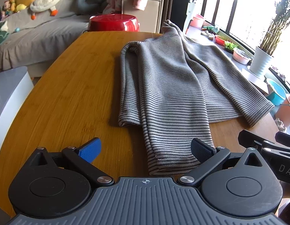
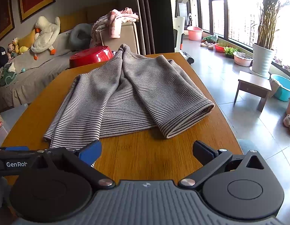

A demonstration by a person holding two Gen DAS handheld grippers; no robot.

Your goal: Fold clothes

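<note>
Striped sweater (image 2: 126, 93) sprawls on table (image 2: 145, 150), red basin (image 2: 92, 56) beyond.

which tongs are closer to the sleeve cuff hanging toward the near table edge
Left. The left tongs are open right over the cuff; the right tongs are open over bare table, the cuff off to their left.
</note>
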